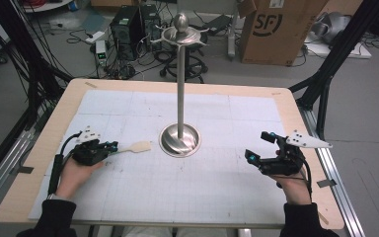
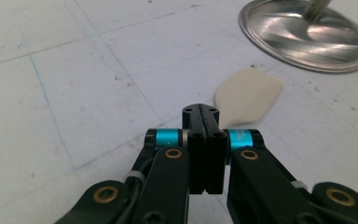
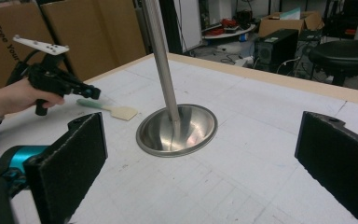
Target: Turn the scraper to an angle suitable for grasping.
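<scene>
A small spatula with a cream head and a pale green handle lies low over the white mat, left of the metal stand. My left gripper is shut on its handle. In the left gripper view the jaws are pressed together and the cream head sticks out past them. My right gripper hovers to the right of the stand, open, with nothing between its wide-apart jaws. The right gripper view also shows the left gripper holding the spatula.
A tall metal stand with a round dished base rises from the middle of the mat, with hooks at its top. The wooden table edge frames the mat. Boxes, computers and a stool stand on the floor beyond.
</scene>
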{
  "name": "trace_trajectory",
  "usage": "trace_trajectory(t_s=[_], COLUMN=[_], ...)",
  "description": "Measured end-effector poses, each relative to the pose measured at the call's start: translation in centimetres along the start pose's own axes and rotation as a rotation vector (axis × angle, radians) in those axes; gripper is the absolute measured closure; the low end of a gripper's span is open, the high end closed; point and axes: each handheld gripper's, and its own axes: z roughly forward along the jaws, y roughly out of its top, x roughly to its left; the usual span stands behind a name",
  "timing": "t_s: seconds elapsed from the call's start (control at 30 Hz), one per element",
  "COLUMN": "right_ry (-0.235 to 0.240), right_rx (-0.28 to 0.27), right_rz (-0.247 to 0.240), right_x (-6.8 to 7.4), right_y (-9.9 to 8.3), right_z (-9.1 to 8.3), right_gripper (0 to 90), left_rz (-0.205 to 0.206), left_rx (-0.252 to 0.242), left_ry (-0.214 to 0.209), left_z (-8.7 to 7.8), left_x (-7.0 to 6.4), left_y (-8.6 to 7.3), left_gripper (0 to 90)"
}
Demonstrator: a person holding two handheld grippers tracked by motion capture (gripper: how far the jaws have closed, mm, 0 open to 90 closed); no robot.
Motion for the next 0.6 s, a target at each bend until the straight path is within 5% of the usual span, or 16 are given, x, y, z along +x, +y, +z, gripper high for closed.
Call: trace_trajectory(t_s=[0.33, 0.6], right_ry=[0.002, 0.003], right_rx=[0.001, -0.008], right_rz=[0.006, 0.008], right_x=[-0.3, -0.3], right_y=[-0.1, -0.1], right_z=[0.1, -0.1], right_gripper=[1.2, 1.1], left_rz=[0.051, 0.045], left_rx=[0.090, 0.110], left_ry=[0.031, 0.023], left_z=[4.2, 4.6], left_x=[-1.2, -1.5], left_y=[1.0, 1.3], left_gripper=[89.9, 90.0])
